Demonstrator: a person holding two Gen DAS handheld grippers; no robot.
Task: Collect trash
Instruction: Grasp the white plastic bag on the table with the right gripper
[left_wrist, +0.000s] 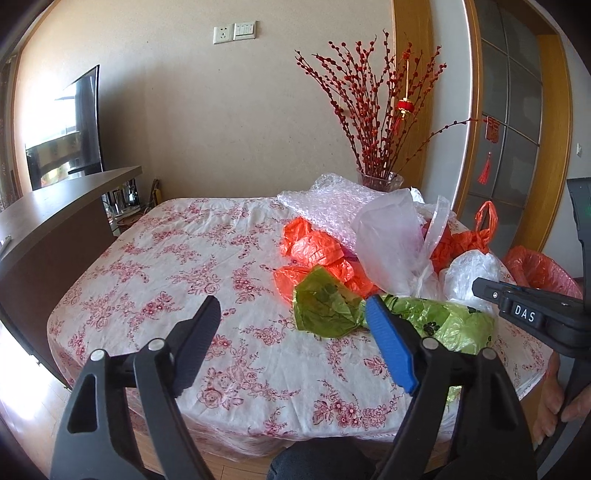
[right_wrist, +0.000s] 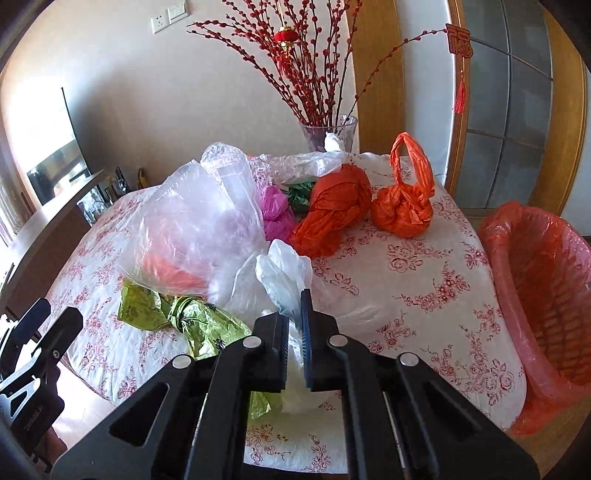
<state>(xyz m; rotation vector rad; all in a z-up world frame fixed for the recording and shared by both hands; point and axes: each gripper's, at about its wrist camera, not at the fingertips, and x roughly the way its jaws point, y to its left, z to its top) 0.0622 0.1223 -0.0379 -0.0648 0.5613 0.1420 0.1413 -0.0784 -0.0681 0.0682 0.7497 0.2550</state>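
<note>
A heap of plastic bags lies on the floral tablecloth (left_wrist: 177, 273): orange bags (left_wrist: 314, 254), a green bag (left_wrist: 325, 306), clear bags (left_wrist: 391, 236) and bubble wrap (left_wrist: 325, 203). My left gripper (left_wrist: 291, 317) is open and empty above the cloth, its blue finger touching the green bag. My right gripper (right_wrist: 294, 306) is shut on a white plastic bag (right_wrist: 282, 273) at the heap's front edge. In the right wrist view there are two knotted orange bags (right_wrist: 402, 210), a pink bag (right_wrist: 275, 210) and the green bag (right_wrist: 192, 317). The right gripper also shows in the left wrist view (left_wrist: 480, 288).
A bin lined with an orange bag (right_wrist: 543, 295) stands to the right of the table. A glass vase (right_wrist: 328, 136) with red branches stands at the table's back. A dark wooden counter (left_wrist: 55, 206) runs along the left. A glass door (right_wrist: 517, 110) is behind.
</note>
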